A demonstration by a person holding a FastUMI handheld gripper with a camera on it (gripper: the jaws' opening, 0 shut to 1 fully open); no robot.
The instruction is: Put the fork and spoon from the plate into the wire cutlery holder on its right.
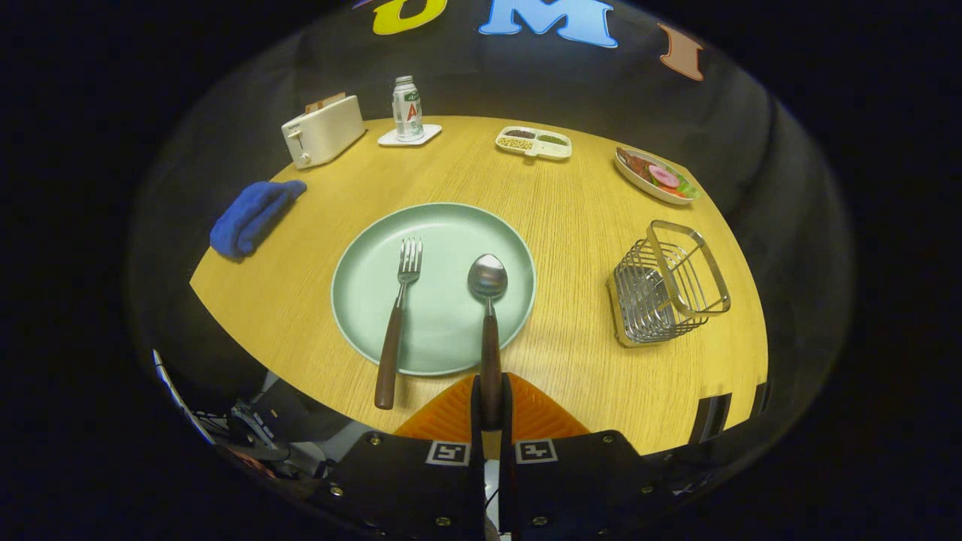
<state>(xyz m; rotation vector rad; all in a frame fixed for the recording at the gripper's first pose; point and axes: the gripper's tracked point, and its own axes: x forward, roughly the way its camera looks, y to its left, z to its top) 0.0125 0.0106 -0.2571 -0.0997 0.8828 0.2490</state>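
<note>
A pale green plate (443,330) lies on the wooden table just ahead of my fingers. On its left half rests a fork (398,319) with a dark wooden handle that sticks out over the near rim. On its right half lies a spoon (488,300), bowl pointing away. My gripper (491,402) is shut on the spoon's brown handle, with both fingers pressed against its near end. The wire cutlery holder (665,293) stands to the right of the plate, apart from it, its gold-rimmed opening upward.
A folded blue cloth (252,218) lies left of the plate. Along the far side stand a white toaster (322,131), a can on a coaster (407,111), a divided snack tray (532,143) and a dish of food (655,176). The near table edge runs under my fingers.
</note>
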